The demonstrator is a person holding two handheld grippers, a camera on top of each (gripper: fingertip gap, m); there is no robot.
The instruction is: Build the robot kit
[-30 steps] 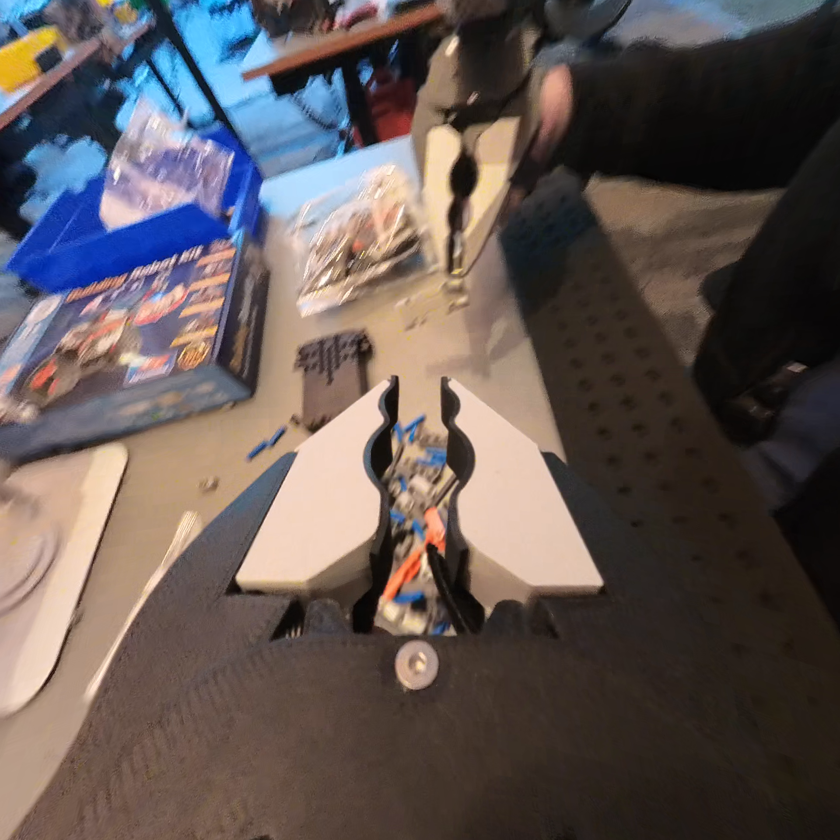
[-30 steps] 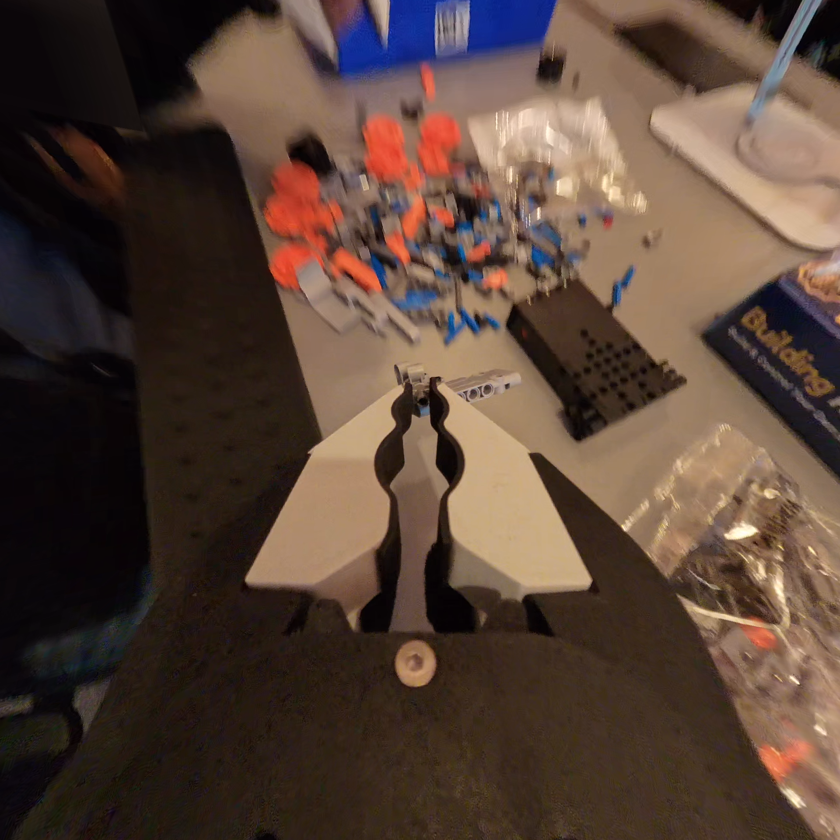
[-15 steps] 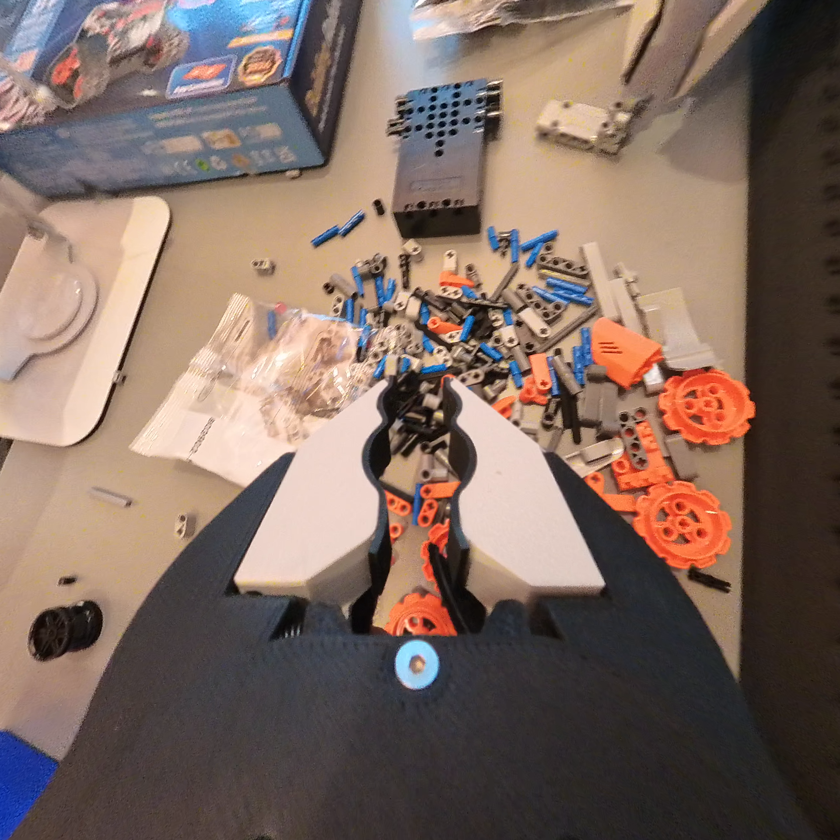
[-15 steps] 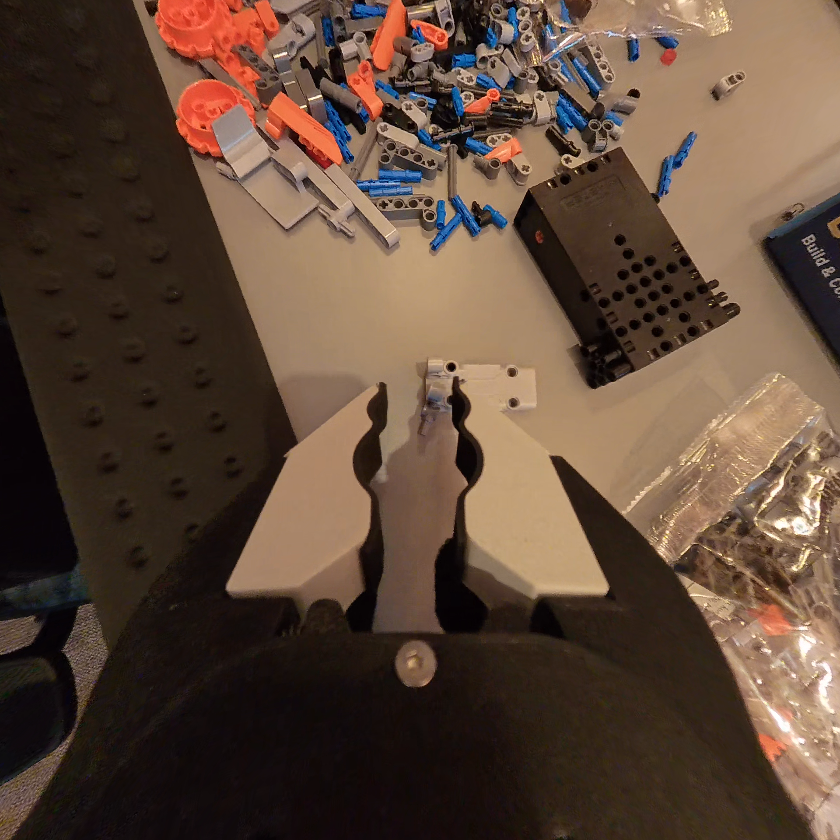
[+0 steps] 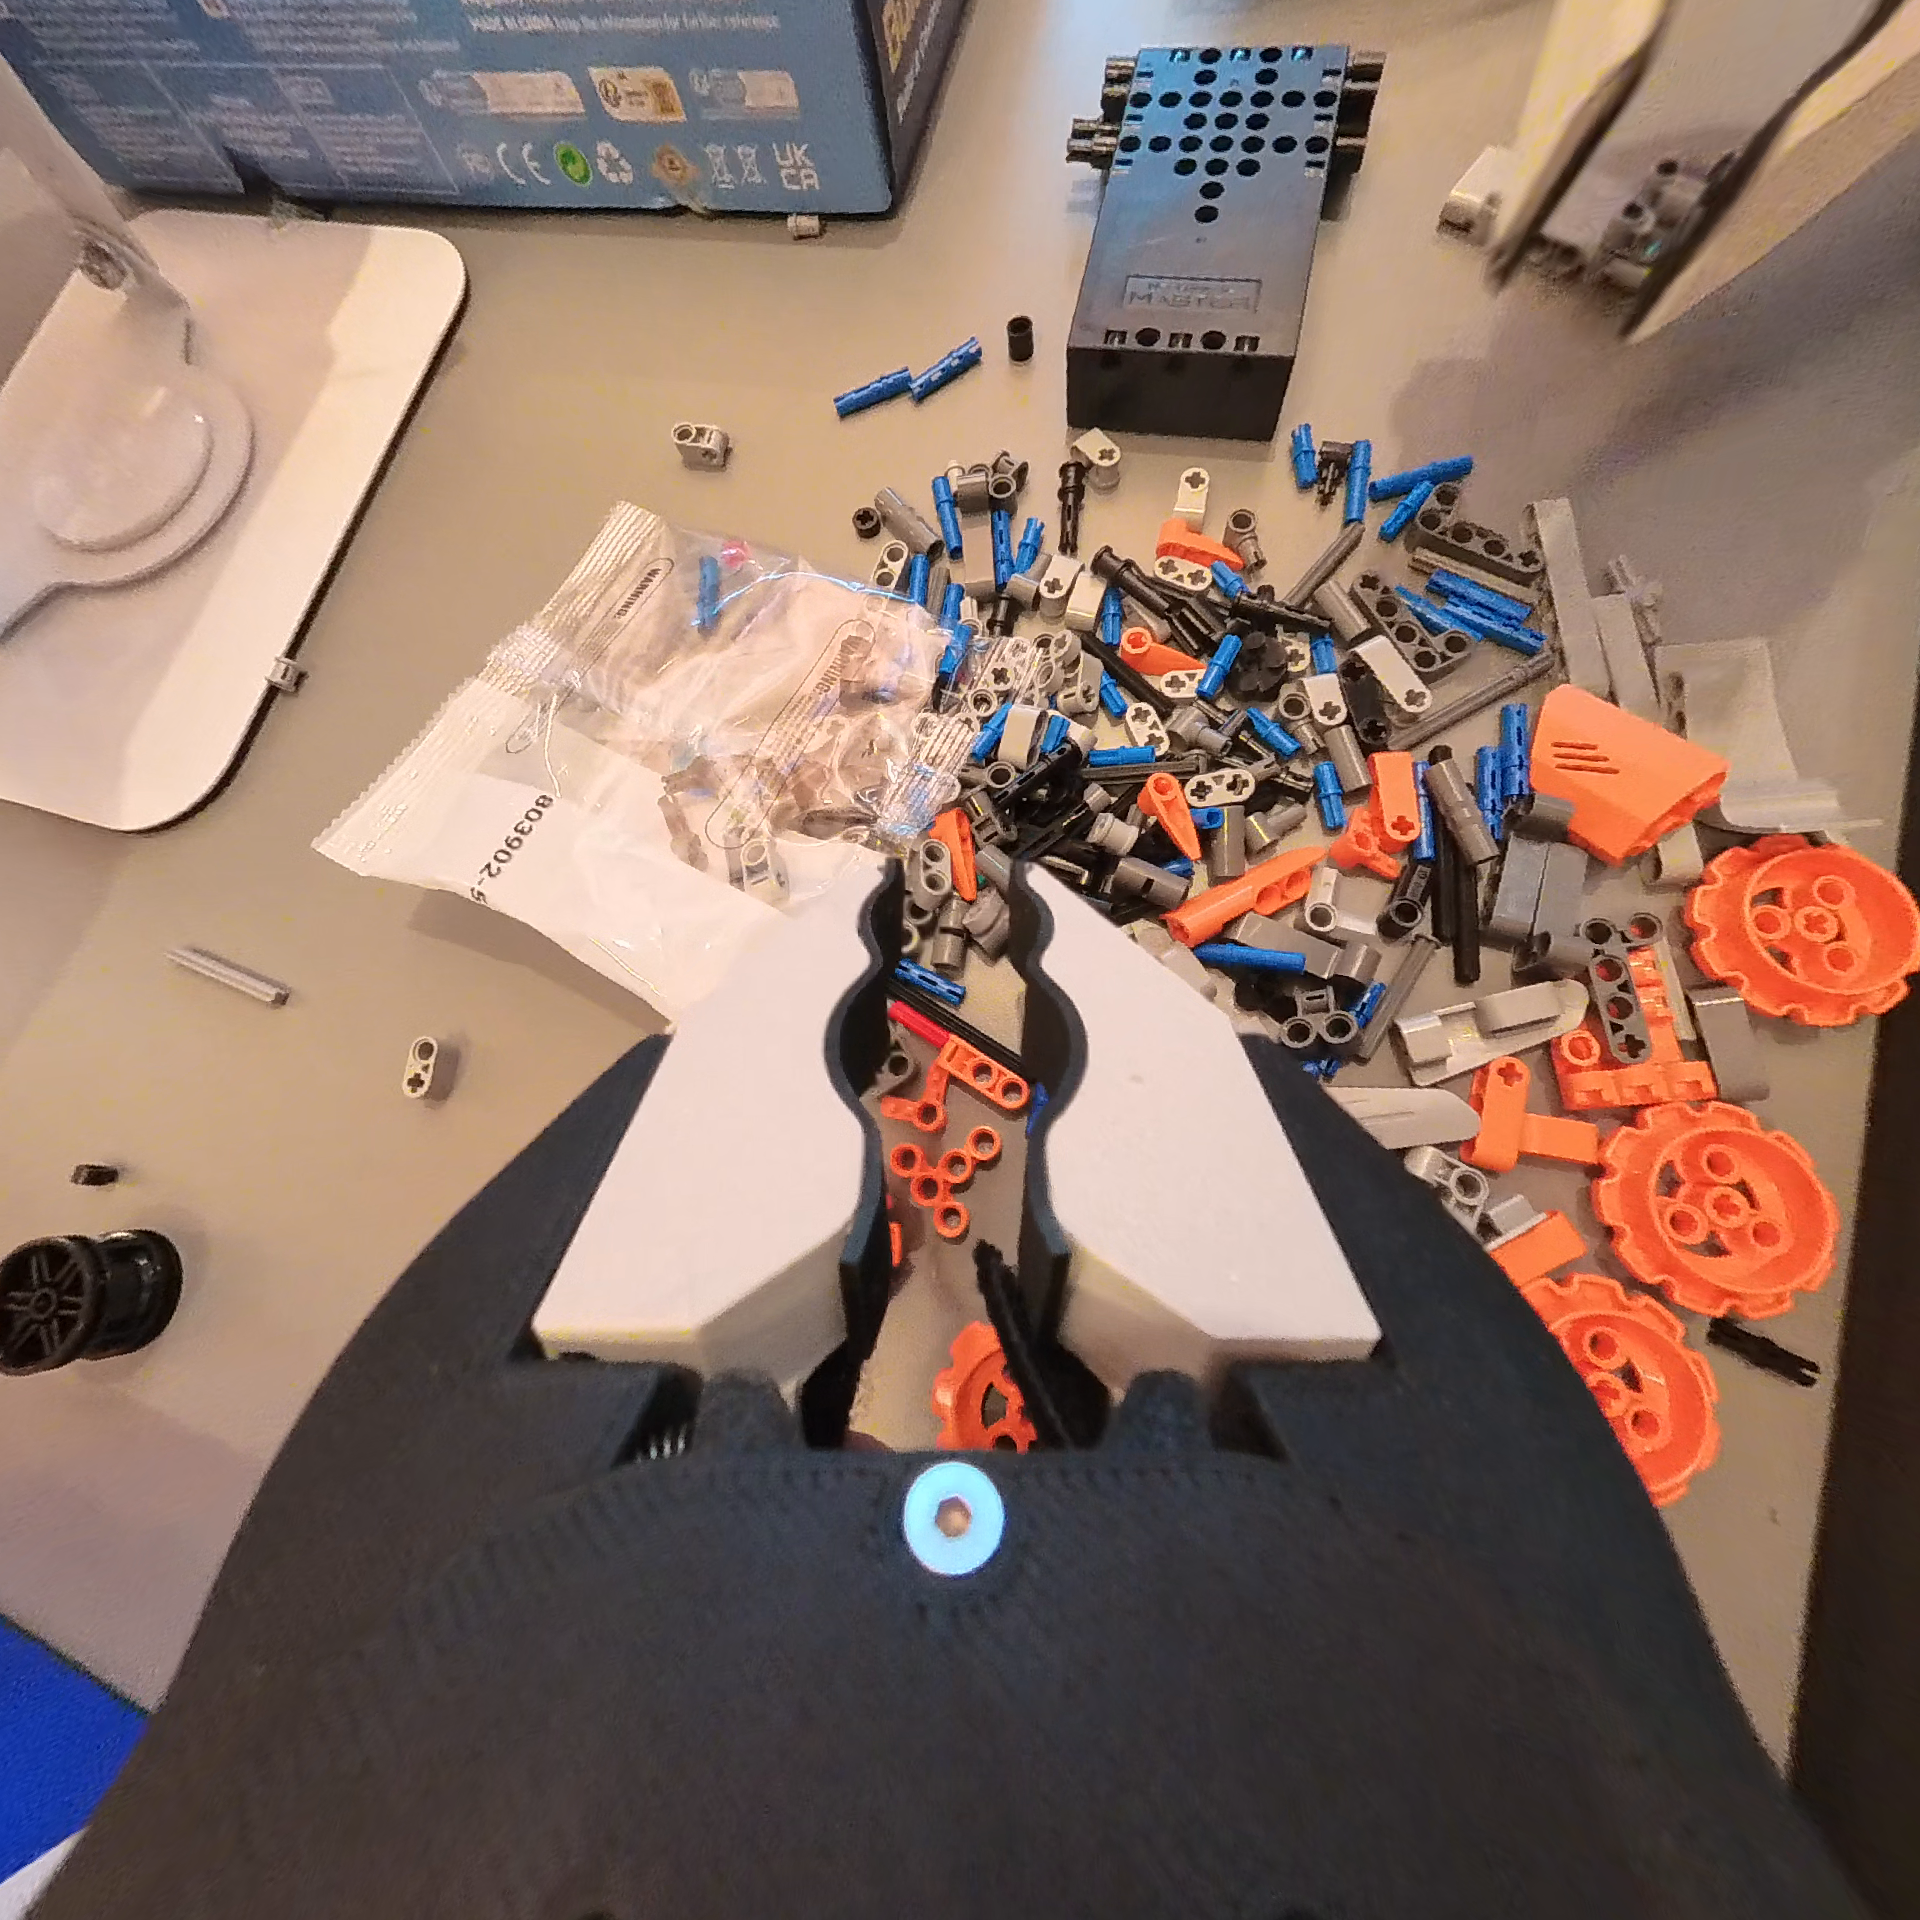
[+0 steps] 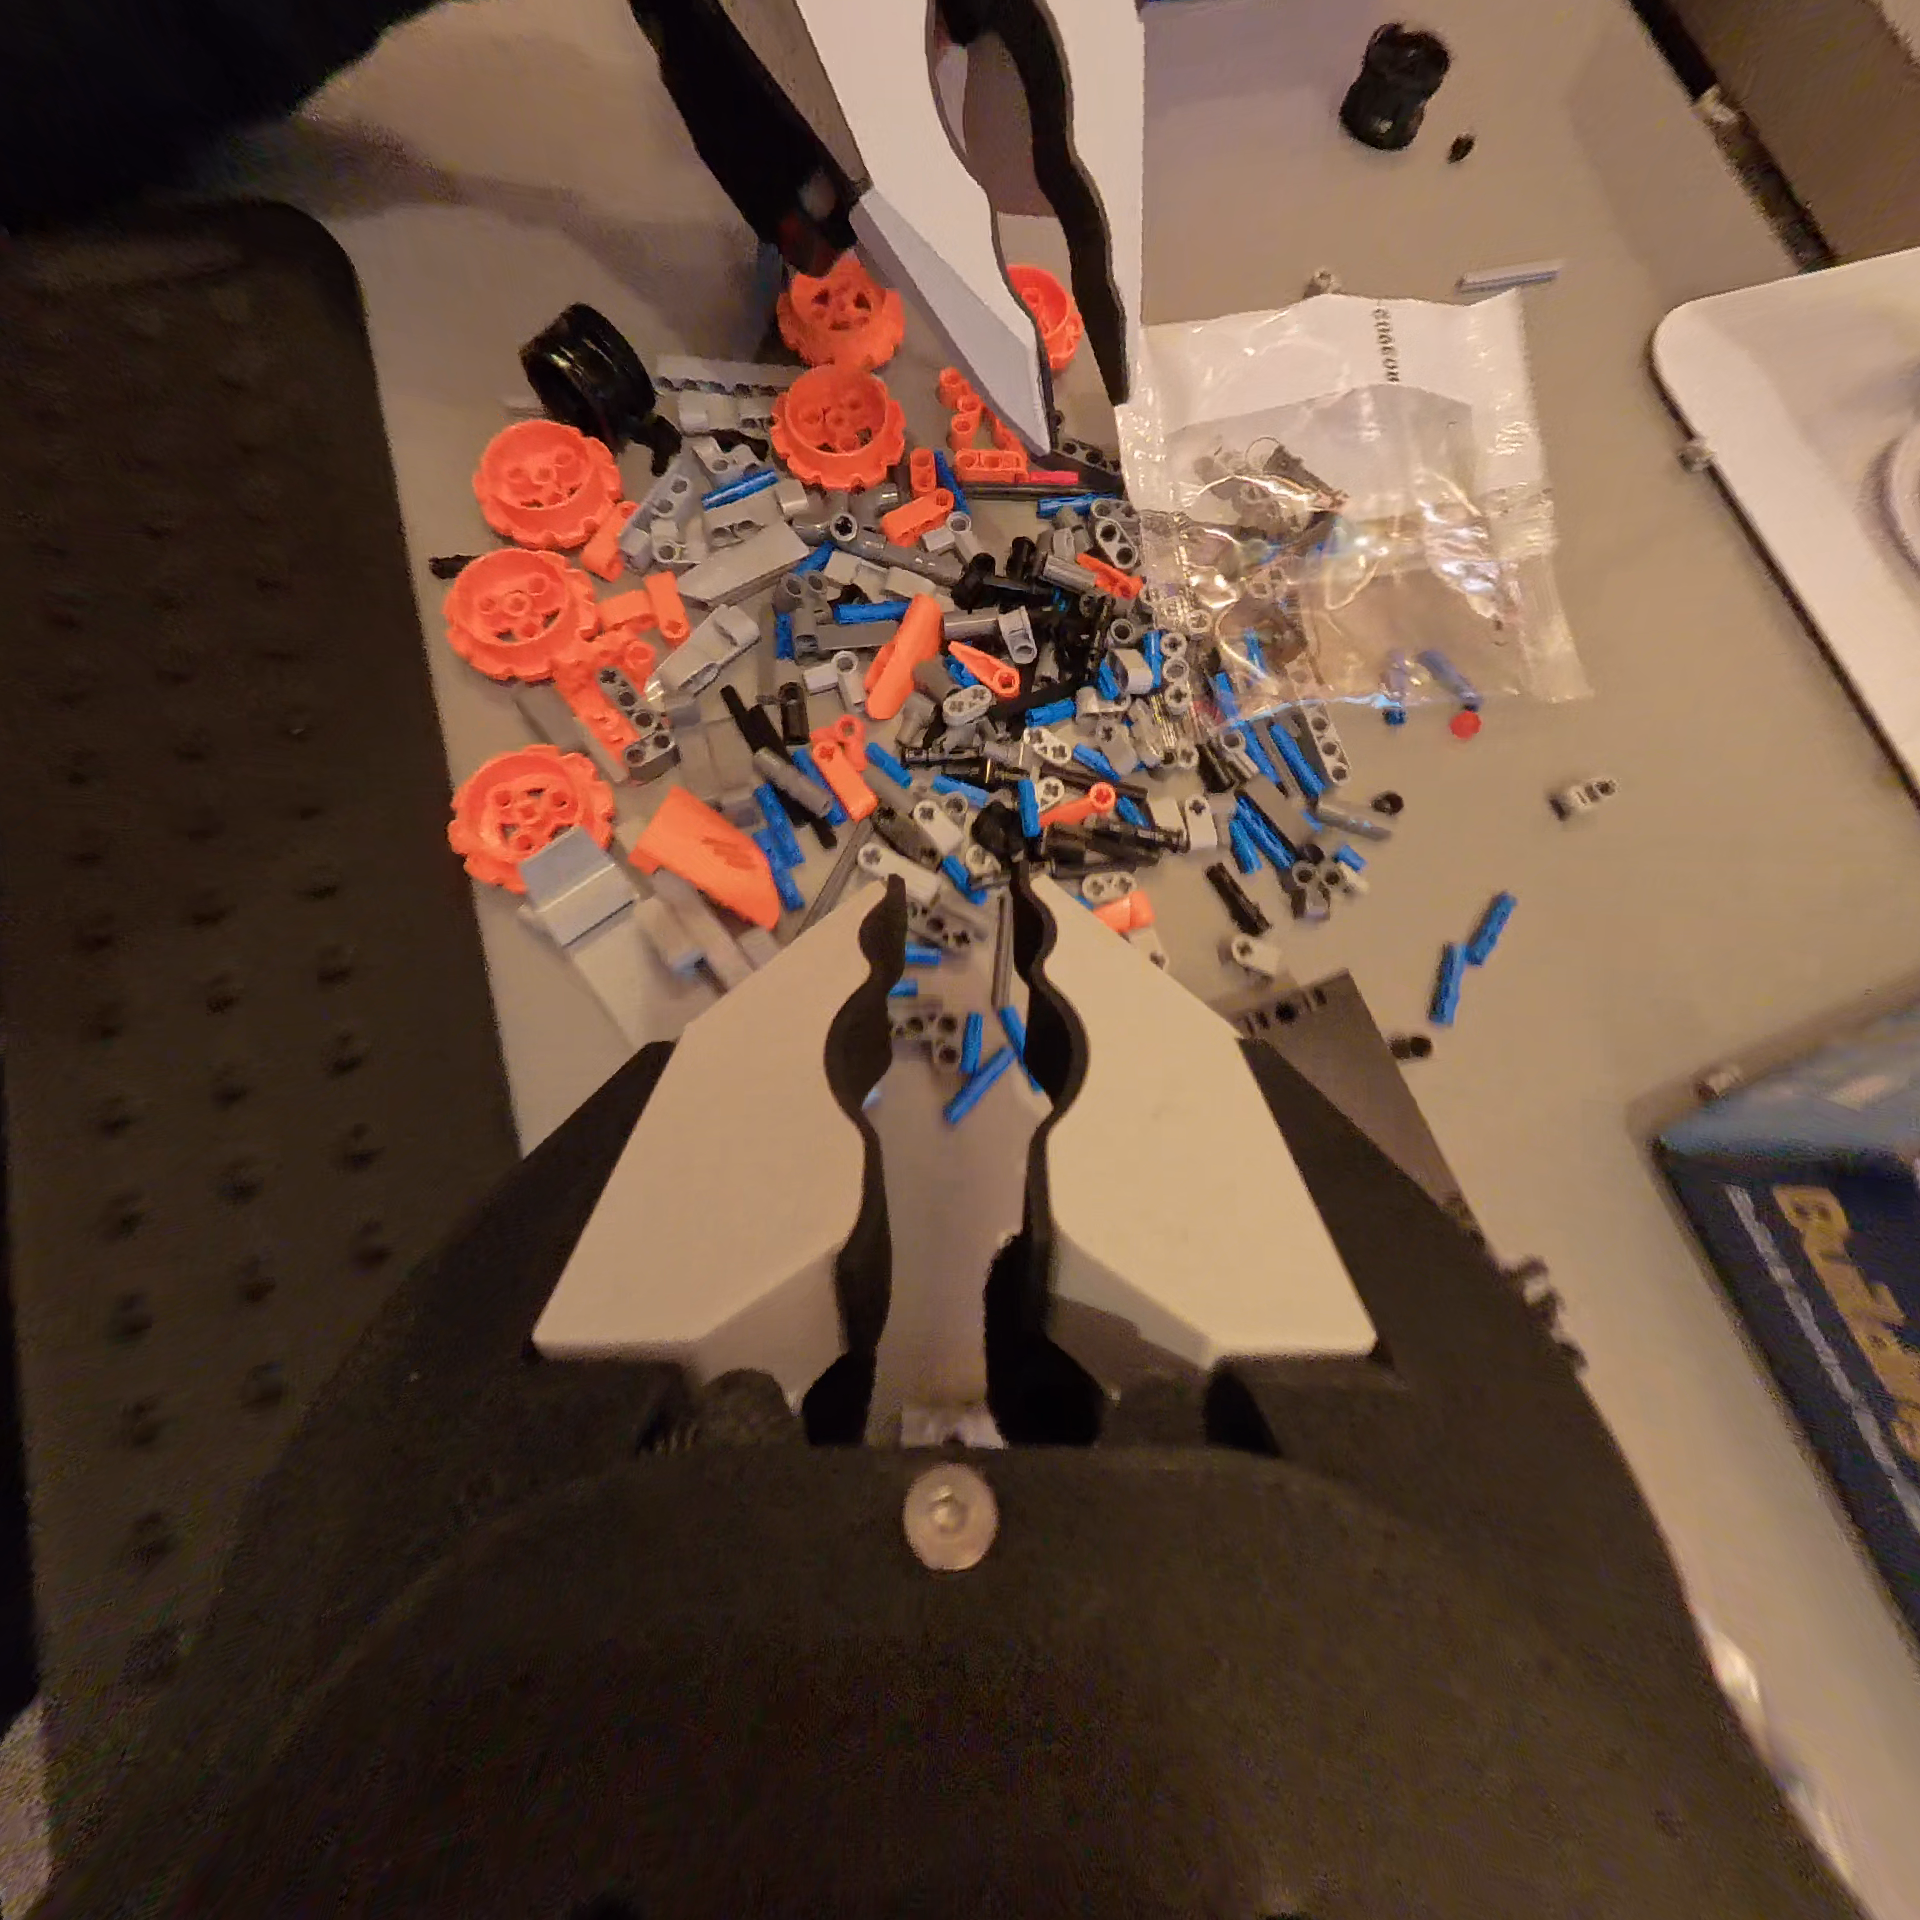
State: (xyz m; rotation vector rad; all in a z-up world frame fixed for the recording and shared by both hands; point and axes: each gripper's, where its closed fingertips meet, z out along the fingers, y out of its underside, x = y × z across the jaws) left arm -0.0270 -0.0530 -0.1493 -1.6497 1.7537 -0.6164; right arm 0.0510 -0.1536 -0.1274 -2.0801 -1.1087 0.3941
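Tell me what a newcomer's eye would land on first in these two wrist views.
A sprawling heap of small orange, blue, grey and black plastic building pieces covers the grey tabletop, with big orange toothed wheels along its right edge in the left wrist view. Both the left gripper and the right gripper hang open over the heap from opposite sides. A black perforated rectangular block lies beyond the heap, and a crinkled clear plastic bag lies left of it.

The left hand-held gripper (image 5: 956, 883) hovers, jaws slightly parted and empty, over a pile of plastic pieces (image 5: 1299, 748) mid-frame; a clear bag (image 5: 675, 727) lies just left on the counter (image 5: 623, 343).
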